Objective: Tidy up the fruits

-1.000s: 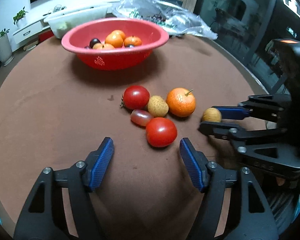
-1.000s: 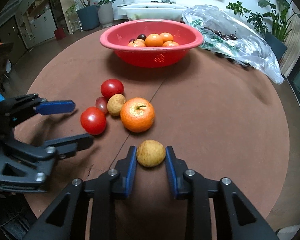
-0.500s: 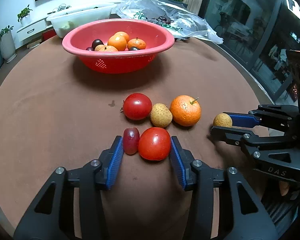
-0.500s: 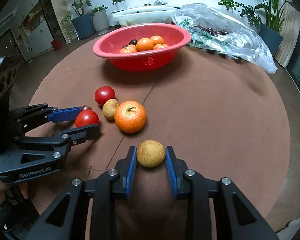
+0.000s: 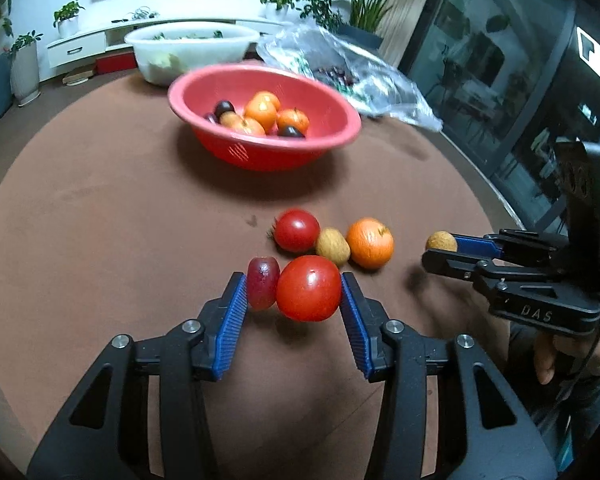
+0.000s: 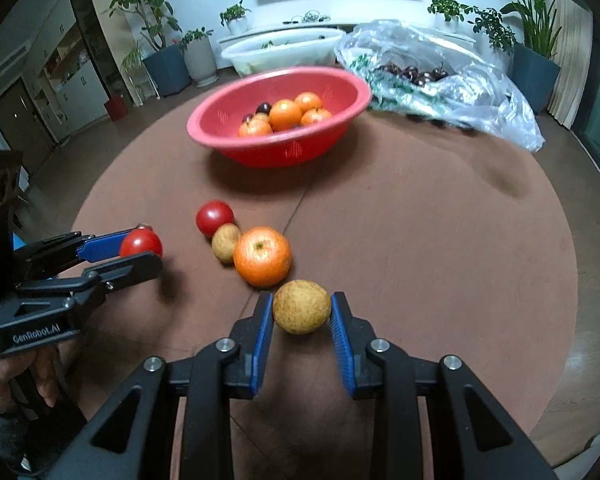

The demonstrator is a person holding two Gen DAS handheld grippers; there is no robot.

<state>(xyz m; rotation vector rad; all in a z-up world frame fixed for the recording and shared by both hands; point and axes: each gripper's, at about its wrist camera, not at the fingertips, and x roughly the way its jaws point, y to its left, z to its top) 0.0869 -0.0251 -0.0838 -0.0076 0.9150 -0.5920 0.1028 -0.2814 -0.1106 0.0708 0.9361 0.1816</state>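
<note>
The left gripper [image 5: 294, 294] has its blue pads squeezed on two fruits at once – a big red tomato [image 5: 309, 288] and a small dark red grape [image 5: 263, 282] side by side. The grape touches the left pad and the tomato touches the right pad. Its jaws are partly closed, only as wide as the two fruits together. Both fruits look lifted a little off the brown table [image 5: 100, 220], with a shadow under them.

The right gripper [image 6: 302, 316] is nearly closed on one small round tan fruit [image 6: 301, 306], pinched between its two blue pads. It also seems to sit a bit above the table.

Just ahead of the left gripper, three fruits lie on the table in a row, touching – a second red tomato [image 5: 297, 230], a tan fruit [image 5: 332, 246] and an orange [image 5: 369, 243]. From the right gripper, these three are ahead and a little to the left.

Far ahead of both grippers is a red bowl [image 5: 340, 132]. Inside it are oranges [image 5: 261, 114] and a few dark plums [image 5: 224, 107]. Behind the bowl sits a white tub [image 5: 192, 46], and to the right of the bowl lies a clear plastic bag [image 6: 440, 76] with dark fruit in it.

A hand [image 6: 4, 376] holds the left gripper's handle, down at the left of the right gripper's view.
</note>
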